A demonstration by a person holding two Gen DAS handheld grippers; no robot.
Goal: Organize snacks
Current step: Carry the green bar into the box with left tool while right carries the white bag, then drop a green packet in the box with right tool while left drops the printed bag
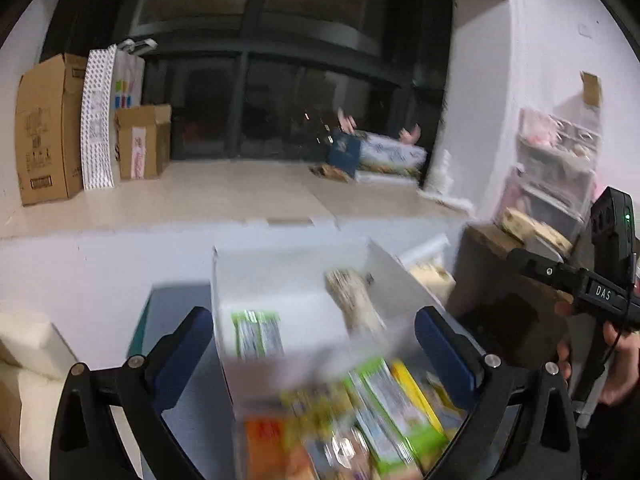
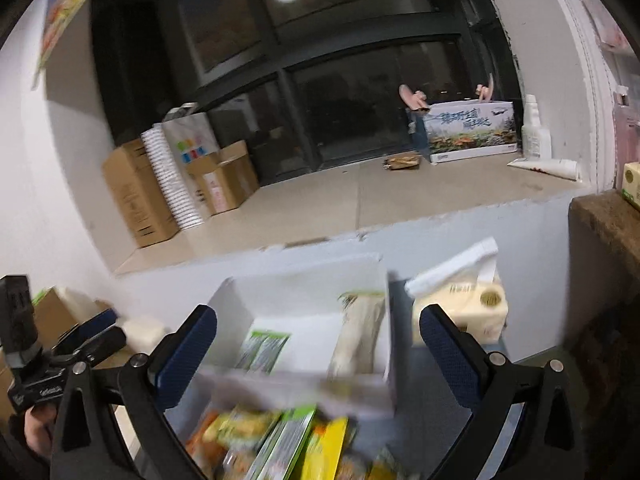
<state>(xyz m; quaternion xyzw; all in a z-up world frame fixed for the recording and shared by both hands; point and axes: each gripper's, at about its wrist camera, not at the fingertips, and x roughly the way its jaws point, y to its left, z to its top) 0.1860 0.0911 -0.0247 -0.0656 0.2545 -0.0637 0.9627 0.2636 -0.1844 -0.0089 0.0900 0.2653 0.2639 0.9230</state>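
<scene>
A white open box (image 1: 280, 276) (image 2: 304, 280) stands ahead of both grippers. It holds a green snack packet (image 1: 258, 334) (image 2: 264, 350) and a pale wrapped snack (image 1: 356, 300) (image 2: 360, 336). Nearer, a second white box (image 1: 240, 392) (image 2: 180, 412) holds several blurred snack packs, green (image 1: 388, 404) (image 2: 288, 444), yellow and orange. My left gripper (image 1: 314, 354) is open and empty above the boxes. My right gripper (image 2: 318, 354) is open and empty above them too. The right gripper's body shows at the right of the left wrist view.
A brown cabinet (image 1: 500, 280) (image 2: 604, 236) stands to the right. A pale tissue pack (image 2: 464, 304) sits beside the box. Cardboard boxes (image 1: 44, 128) (image 2: 136, 192) and a printed carton (image 2: 468, 132) stand on the ledge by the dark window.
</scene>
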